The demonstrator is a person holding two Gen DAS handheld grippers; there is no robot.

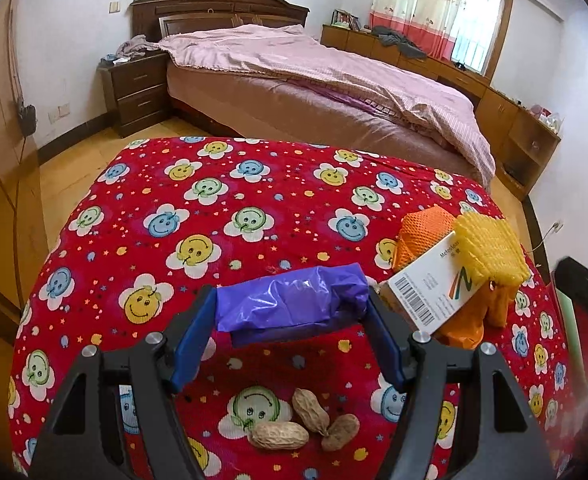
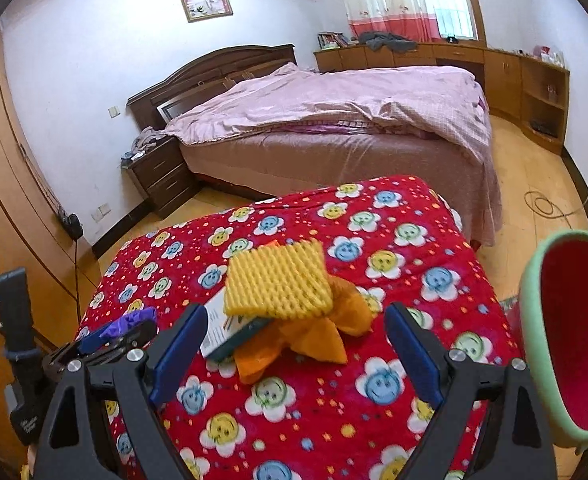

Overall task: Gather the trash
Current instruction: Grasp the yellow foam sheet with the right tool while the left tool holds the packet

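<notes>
**Left-wrist view: purple bag clamped; right jaws spread over the trash pile**

Left-wrist view: left gripper (image 1: 292,300) clenched on a purple plastic bag (image 1: 292,298), both blue pads (image 1: 196,336) pressed against the ends of the bundle, jaws set fairly wide to span it. Bag held just above the red smiley-flower cloth (image 1: 214,216). Three peanuts in shell (image 1: 303,420) lying on the cloth below the jaws, touching one another, clear of the fingers. To the right, a heap of trash: yellow foam net (image 1: 489,252) on top, a white barcoded carton (image 1: 429,280) leaning under it, orange foam net (image 1: 421,236) behind, orange wrapper (image 1: 465,324) at the base.

Right-wrist view: right gripper (image 2: 295,344) released, jaws spread wide, nothing pressed by either pad. Yellow foam net (image 2: 278,284) ahead of the fingertips, resting on the carton (image 2: 222,328) and the orange wrapper (image 2: 294,340); part of the wrapper lying between the open fingers, untouched. Green-rimmed red bin (image 2: 529,340) at the right edge, beside the table. Left gripper (image 2: 114,334) visible at lower left with the purple bag (image 2: 130,322) in its jaws.
</notes>
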